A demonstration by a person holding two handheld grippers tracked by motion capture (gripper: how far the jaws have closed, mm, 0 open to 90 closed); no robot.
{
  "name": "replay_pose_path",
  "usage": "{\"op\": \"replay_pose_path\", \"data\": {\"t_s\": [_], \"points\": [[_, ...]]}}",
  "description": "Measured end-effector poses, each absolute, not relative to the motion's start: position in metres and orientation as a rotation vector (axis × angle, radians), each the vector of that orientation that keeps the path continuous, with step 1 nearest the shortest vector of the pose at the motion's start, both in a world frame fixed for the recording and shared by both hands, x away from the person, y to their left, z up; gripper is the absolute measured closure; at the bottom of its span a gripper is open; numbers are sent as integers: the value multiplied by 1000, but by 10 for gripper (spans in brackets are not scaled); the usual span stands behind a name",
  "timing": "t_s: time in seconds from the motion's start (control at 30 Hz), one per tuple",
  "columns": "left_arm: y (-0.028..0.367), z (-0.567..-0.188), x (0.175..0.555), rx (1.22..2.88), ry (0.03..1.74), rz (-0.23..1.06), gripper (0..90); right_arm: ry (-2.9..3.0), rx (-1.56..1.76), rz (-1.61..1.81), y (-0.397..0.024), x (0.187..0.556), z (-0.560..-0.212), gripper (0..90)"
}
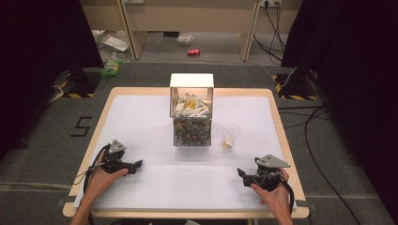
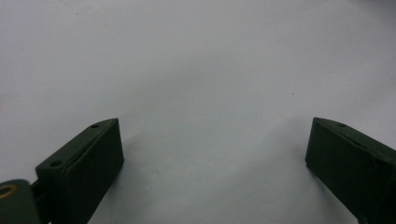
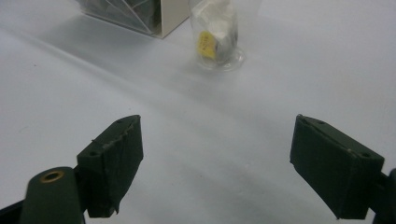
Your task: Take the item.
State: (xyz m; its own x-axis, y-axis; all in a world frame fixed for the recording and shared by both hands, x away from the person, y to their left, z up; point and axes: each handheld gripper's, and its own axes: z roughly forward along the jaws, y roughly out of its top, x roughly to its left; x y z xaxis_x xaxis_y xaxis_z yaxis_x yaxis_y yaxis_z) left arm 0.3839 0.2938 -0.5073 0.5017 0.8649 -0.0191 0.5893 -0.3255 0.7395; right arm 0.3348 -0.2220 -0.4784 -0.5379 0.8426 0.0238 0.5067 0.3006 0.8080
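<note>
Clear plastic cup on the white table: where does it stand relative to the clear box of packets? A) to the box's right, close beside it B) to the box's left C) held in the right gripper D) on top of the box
A: in the high view the clear plastic cup stands on the table just right of the clear box of packets, apart from both open grippers.
</note>
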Motion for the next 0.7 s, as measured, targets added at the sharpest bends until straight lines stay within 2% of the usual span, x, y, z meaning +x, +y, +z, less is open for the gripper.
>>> {"op": "replay_pose_path", "data": {"t_s": [0.7], "points": [[294,-507,384,2043,1189,503,33,2208,1266,1051,-232,321,-491,177]]}}
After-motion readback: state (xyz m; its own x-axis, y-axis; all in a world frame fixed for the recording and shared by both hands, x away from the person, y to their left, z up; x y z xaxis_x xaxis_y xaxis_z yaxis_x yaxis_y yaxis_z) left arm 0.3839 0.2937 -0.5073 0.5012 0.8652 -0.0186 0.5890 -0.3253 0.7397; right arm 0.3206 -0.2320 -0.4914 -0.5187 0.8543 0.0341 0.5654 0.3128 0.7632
